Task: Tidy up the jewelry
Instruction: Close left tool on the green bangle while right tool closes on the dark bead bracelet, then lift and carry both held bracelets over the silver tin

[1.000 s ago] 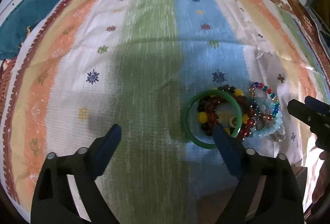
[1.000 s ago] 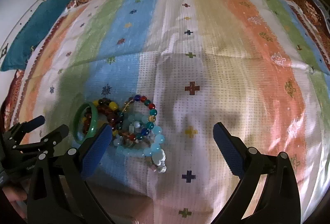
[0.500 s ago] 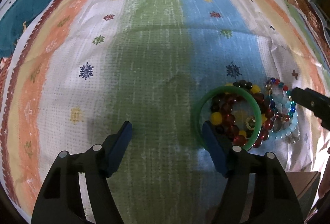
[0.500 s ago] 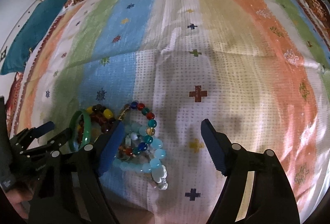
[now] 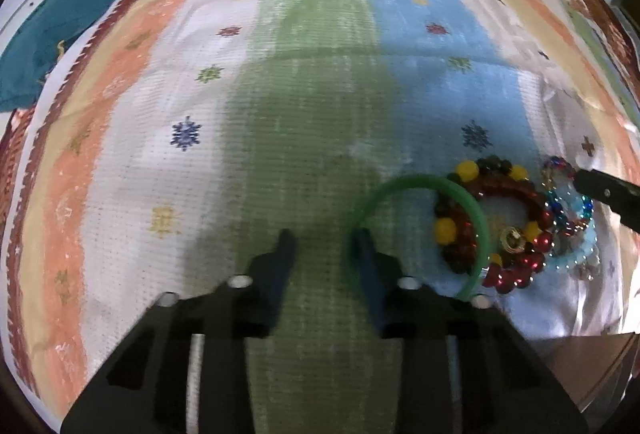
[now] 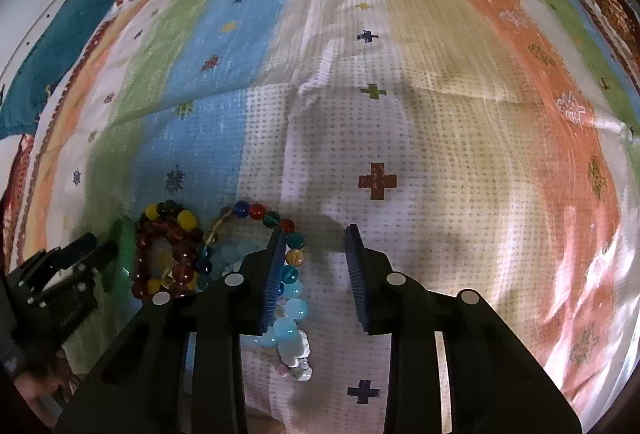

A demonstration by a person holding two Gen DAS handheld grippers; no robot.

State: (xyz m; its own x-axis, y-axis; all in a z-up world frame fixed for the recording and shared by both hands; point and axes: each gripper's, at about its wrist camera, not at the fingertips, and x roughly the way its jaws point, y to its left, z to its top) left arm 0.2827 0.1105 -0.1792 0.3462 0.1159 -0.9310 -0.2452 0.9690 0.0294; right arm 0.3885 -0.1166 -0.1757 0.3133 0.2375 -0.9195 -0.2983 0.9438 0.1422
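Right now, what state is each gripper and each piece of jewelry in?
Left gripper: jaws open, nothing between them; its right finger sits at the bangle's rim.
Right gripper: jaws open, nothing held, beside the bead pile.
Green bangle: lying flat, overlapping the red bracelet.
Red and yellow bead bracelet: heaped, partly under the bangle.
Multicolor bead bracelet: lying loose, tangled with the pale blue one.
Pale blue bead bracelet: lying on the cloth.

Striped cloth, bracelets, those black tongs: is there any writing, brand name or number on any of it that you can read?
None can be read.
Striped cloth: woven crosses and flower motifs only, no letters.
Bracelets, such as the green bangle: plain beads, no markings visible.
Left tongs and right tongs: black frames and blue pads, no label showing.
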